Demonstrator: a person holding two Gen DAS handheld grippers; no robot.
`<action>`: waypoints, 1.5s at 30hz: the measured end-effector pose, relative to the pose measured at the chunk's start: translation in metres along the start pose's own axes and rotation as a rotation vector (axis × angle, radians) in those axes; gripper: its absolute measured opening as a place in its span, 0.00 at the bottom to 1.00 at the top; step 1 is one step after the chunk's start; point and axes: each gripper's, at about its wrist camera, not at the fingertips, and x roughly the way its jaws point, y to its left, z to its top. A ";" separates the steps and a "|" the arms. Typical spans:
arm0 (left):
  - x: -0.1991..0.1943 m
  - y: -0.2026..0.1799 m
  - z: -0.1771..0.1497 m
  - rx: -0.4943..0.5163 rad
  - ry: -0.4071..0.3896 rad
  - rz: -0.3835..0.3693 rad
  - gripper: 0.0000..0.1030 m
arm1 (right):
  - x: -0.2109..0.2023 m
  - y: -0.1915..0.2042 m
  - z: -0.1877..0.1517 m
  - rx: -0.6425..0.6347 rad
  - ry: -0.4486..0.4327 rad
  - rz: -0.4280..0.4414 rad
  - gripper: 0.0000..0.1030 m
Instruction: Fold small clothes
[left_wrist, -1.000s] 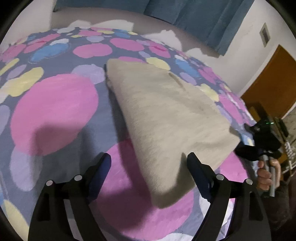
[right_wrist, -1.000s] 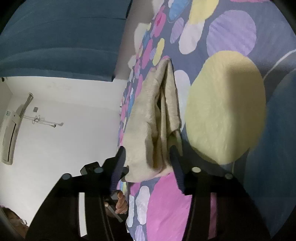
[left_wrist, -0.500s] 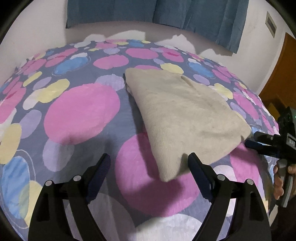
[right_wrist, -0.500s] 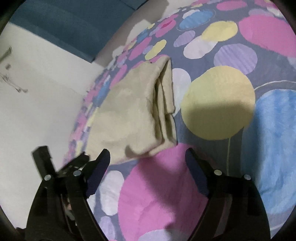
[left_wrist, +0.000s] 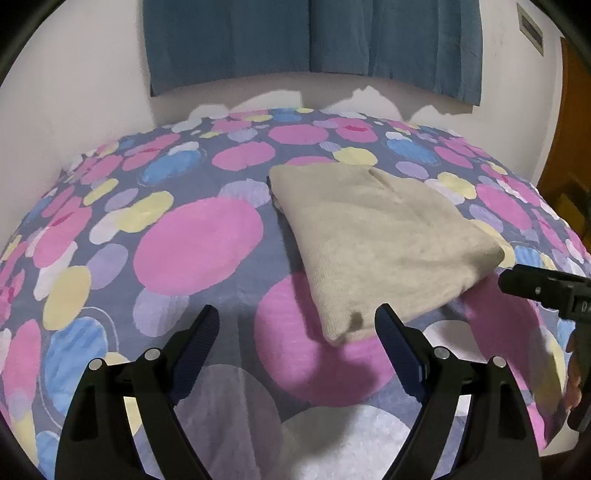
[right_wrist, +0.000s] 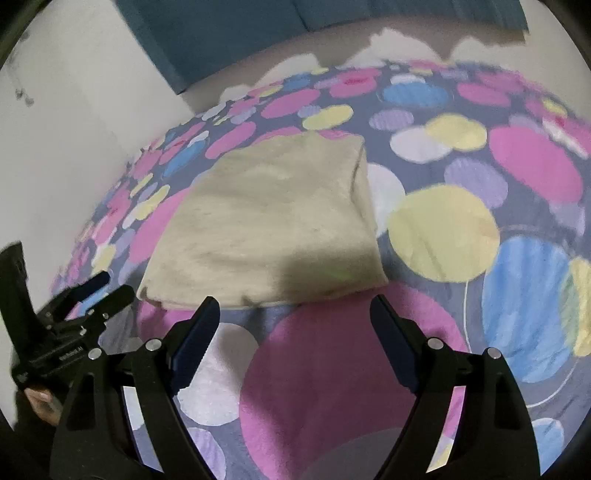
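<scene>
A beige knitted garment (left_wrist: 373, 240) lies folded into a thick rectangle on the bed; it also shows in the right wrist view (right_wrist: 273, 225). My left gripper (left_wrist: 297, 328) is open and empty, hovering just short of the garment's near corner. My right gripper (right_wrist: 293, 317) is open and empty, just short of the garment's near edge. The right gripper shows at the right edge of the left wrist view (left_wrist: 546, 291); the left gripper shows at the left of the right wrist view (right_wrist: 88, 295).
The bed cover (left_wrist: 192, 243) is grey-blue with big pink, yellow, blue and white spots. A white wall and blue curtain (left_wrist: 306, 40) stand behind the bed. A brown wooden door (left_wrist: 572, 122) is at the far right.
Both grippers have pulled back and levelled out from the garment, now empty and open. The right wrist view has rotated upright. The garment lies flat and folded.
</scene>
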 end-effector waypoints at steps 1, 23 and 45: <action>-0.002 0.000 -0.001 -0.003 -0.005 0.013 0.83 | -0.001 0.003 0.000 -0.013 -0.009 -0.010 0.81; -0.008 0.001 -0.002 -0.057 -0.023 0.066 0.83 | -0.004 -0.004 -0.006 0.025 -0.023 -0.030 0.82; -0.013 0.000 -0.004 -0.072 -0.024 0.079 0.83 | 0.002 -0.012 -0.009 0.032 -0.010 -0.031 0.82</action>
